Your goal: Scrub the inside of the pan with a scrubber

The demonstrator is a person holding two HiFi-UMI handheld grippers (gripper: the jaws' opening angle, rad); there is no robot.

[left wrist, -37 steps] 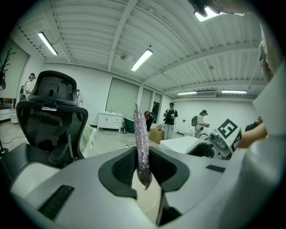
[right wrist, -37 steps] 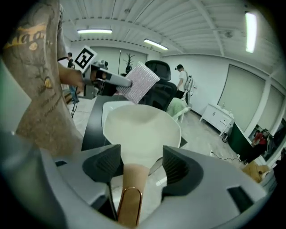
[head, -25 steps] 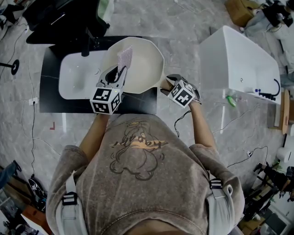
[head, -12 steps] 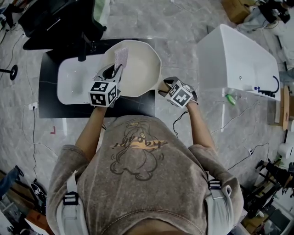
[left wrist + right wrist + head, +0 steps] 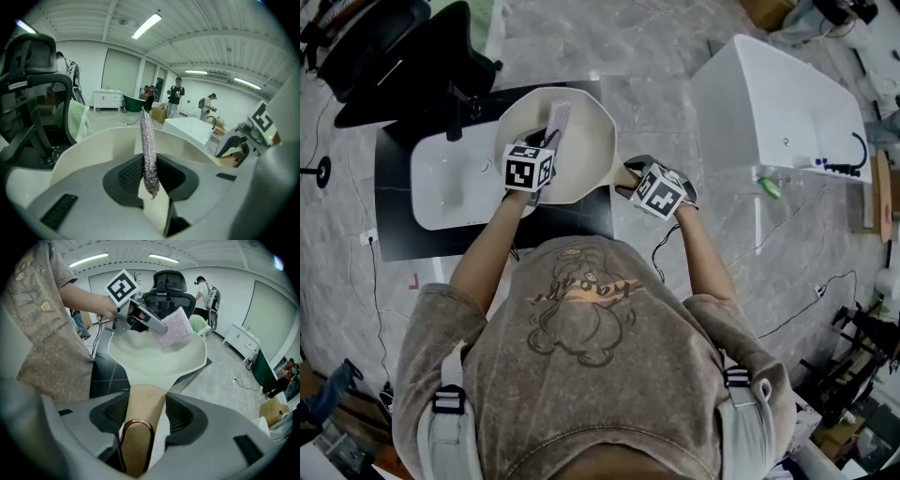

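A cream-white pan (image 5: 581, 155) is held over the black counter, its tan handle (image 5: 625, 177) pointing right. My right gripper (image 5: 630, 180) is shut on that handle (image 5: 143, 411); its jaws have just closed in on it. My left gripper (image 5: 549, 141) is shut on a thin pinkish glittery scrubber (image 5: 559, 120) and reaches over the pan's left rim. In the right gripper view the scrubber (image 5: 172, 327) hangs over the far inside of the pan (image 5: 159, 362); I cannot tell whether it touches. The left gripper view shows the scrubber (image 5: 148, 150) edge-on between the jaws.
A white sink basin (image 5: 441, 183) with a black faucet (image 5: 454, 111) sits in the black counter (image 5: 394, 225) left of the pan. A white bathtub (image 5: 778, 108) stands at the right. A black office chair (image 5: 384, 56) is behind the counter. Cables cross the floor.
My left gripper has moved forward and down with the scrubber, from the pan's near rim to over its inside. The right gripper has stayed on the handle.
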